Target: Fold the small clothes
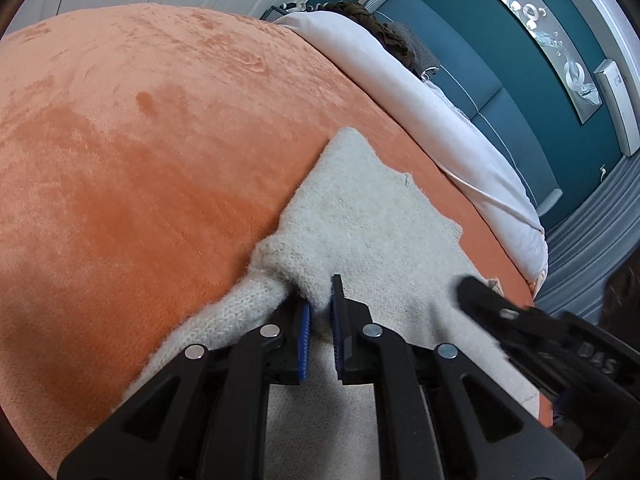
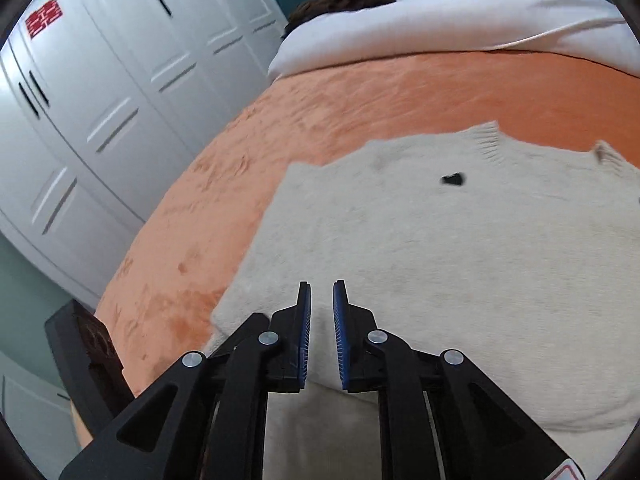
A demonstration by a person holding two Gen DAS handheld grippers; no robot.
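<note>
Black fingers of the left gripper point(image 1: 322, 304) pinch a bunched bit of the cream knitted sweater point(image 1: 360, 216), low in the frame's middle. That sweater lies flat on the orange blanket point(image 1: 120, 140). Low in its own view, the right gripper point(image 2: 322, 304) holds nothing, its fingers a little apart above the sweater point(image 2: 440, 248). It looks soft, light and floppy, so edges and corners are the best places to grab.
</note>
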